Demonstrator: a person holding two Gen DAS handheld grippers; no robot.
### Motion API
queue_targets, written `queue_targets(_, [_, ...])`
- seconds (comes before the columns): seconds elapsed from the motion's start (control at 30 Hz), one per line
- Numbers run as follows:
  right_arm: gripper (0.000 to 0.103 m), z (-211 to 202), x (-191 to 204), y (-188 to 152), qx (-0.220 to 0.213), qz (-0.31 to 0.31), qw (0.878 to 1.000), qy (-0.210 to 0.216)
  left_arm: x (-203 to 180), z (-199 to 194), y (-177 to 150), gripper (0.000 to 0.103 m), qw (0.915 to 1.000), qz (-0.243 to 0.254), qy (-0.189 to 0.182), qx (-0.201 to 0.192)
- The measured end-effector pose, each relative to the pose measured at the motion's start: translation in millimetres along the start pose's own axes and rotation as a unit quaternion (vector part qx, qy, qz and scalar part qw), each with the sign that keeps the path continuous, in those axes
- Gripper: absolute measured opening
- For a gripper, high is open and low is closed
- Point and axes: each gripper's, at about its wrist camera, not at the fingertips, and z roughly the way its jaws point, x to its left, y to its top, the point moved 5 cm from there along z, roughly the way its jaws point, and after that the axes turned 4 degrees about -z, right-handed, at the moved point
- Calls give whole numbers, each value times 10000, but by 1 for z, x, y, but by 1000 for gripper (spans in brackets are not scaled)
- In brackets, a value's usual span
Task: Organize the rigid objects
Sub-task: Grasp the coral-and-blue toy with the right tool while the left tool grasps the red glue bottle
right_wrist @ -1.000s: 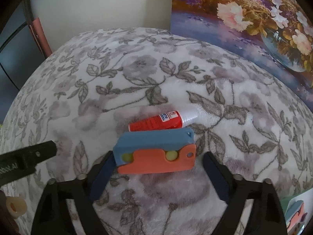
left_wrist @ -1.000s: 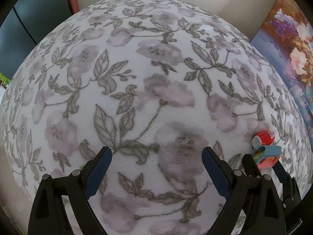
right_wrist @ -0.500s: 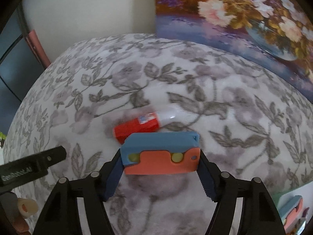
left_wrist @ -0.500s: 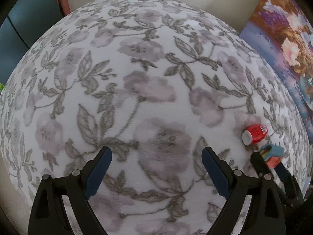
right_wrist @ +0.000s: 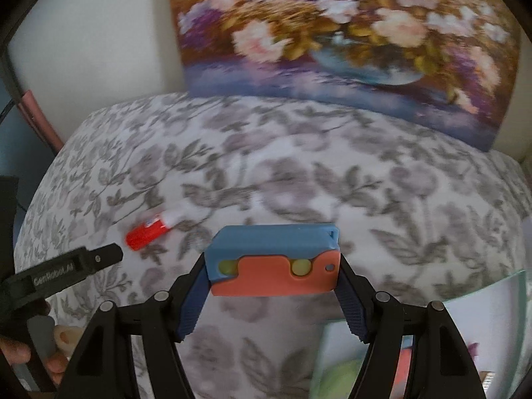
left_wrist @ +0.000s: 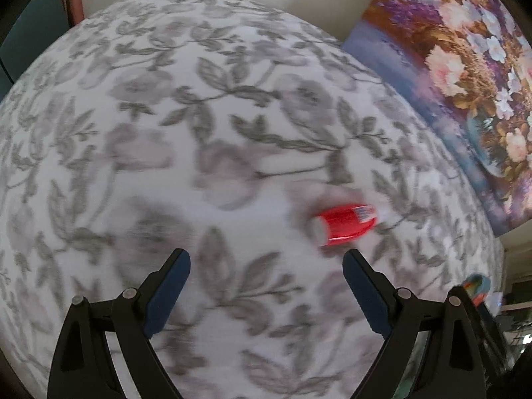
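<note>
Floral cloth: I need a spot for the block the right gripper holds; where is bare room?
The cloth is bare left of the red tube, and between tube and flower painting. Crowded only at the clear bin by the right gripper.

White blanket [left_wrist: 232, 133] patterned with grey leaves and pale mauve blossoms. On it, a glossy red tube [left_wrist: 345, 224] with a whitish end and a small blue-and-white label, blurred. Beyond the blanket, a painting [right_wrist: 349, 43] in purple, gold and pink-white flowers, with a blue-grey vase, above a violet-blue band. Over the blanket, a toy block [right_wrist: 274, 261]: blue upper part, coral-orange lower part, two yellow-green dots. Black frame and dark blue pads [right_wrist: 191, 302] beside the block. Low right of the blanket, possibly a pale green box [right_wrist: 488, 302].
</note>
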Motion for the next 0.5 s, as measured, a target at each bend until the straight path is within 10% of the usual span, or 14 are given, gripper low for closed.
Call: queue_targets(0.5, [73,-28,-83,-8,-206,157,9984,-495,-106,55,24,93,9986,326,341,-239])
